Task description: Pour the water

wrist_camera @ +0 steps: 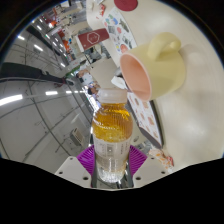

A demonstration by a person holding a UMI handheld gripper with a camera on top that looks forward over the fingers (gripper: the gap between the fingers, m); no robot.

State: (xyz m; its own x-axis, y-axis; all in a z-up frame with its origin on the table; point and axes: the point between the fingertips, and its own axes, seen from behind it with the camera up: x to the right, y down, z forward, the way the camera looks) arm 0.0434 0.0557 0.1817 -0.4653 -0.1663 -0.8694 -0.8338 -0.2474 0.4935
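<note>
A clear plastic bottle [111, 135] with amber-yellow liquid and a white cap stands between my fingers, and my gripper [111, 160] is shut on it, both purple pads [88, 158] pressing its sides. The whole scene is tilted, with the bottle's cap pointing toward a pink-lined cup [135, 74] just beyond it. A pale yellow mug [165, 58] with a handle sits right behind the pink cup. I cannot see any liquid leaving the bottle.
The cups rest on a pale table [190, 110] covered partly by a cloth with coloured spots [125, 30]. A red-and-white box [95, 38] and a white cup [97, 16] stand farther off. Room floor and ceiling lights show beside the table.
</note>
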